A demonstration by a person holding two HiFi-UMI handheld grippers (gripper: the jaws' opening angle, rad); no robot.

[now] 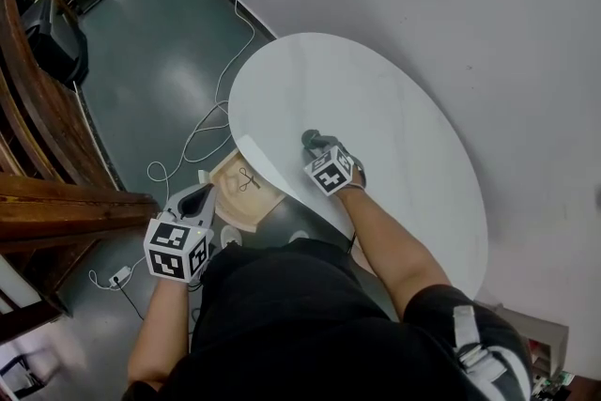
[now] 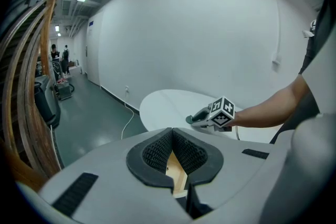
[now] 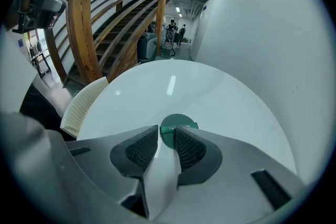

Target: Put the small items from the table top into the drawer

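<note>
A round dark green disc [image 3: 176, 122] with a label lies flat on the white round table [image 1: 376, 99]. My right gripper [image 3: 167, 134] is low over the table with the disc between its fingertips; the jaws stand apart, and I see no pad pressing on it. In the head view the right gripper [image 1: 313, 143] is near the table's front left edge. Below that edge the wooden drawer [image 1: 225, 207] is pulled out, with a small thin dark item [image 1: 246, 178] lying inside. My left gripper [image 1: 200, 197] hangs beside the drawer with its tips together and nothing held.
A wooden stair rail [image 1: 38, 108] rises at the left. White cables [image 1: 202, 122] and a power strip [image 1: 120, 275] lie on the green floor. A white ribbed panel [image 3: 84, 105] sits at the table's left edge. The wall [image 1: 451, 5] runs close behind the table.
</note>
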